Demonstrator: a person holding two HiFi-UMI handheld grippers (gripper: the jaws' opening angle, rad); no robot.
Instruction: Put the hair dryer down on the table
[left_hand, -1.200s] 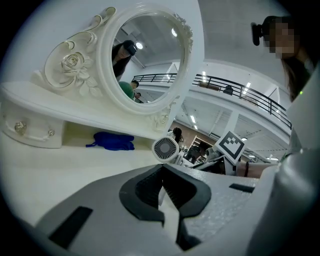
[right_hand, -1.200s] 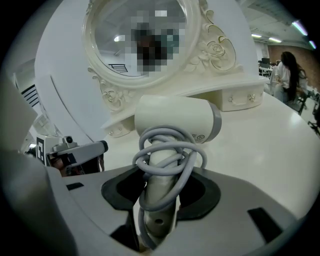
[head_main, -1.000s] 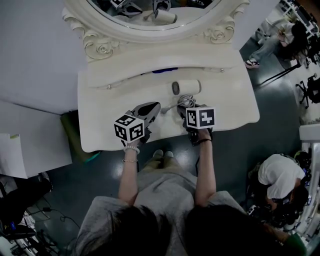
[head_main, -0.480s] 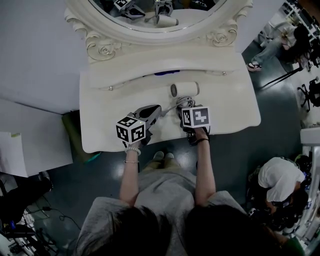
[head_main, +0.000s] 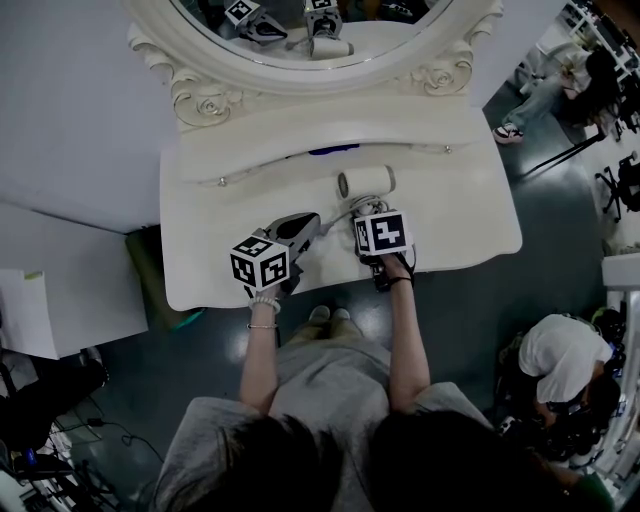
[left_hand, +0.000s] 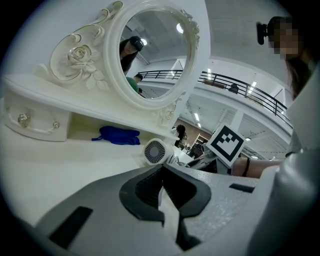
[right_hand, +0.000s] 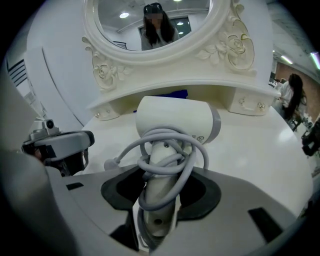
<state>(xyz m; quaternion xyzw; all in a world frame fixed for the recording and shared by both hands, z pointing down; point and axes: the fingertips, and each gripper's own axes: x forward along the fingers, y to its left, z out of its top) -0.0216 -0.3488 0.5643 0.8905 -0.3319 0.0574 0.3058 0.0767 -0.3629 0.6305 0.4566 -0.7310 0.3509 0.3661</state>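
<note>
Little has shifted since the earlier frame: right hand-held gripper (right_hand: 158, 196) grasps the hair dryer (right_hand: 172, 120) by its handle at mid-worktop (head_main: 200, 255), left hand-held gripper (left_hand: 162, 187) clenched empty; set-down appears near done, release next.

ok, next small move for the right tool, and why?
Probably open the right tool: its jaws clamp the handle of the white corded hair dryer, whose barrel looks to lie on the cream dressing table already, so releasing should leave it there.
</note>
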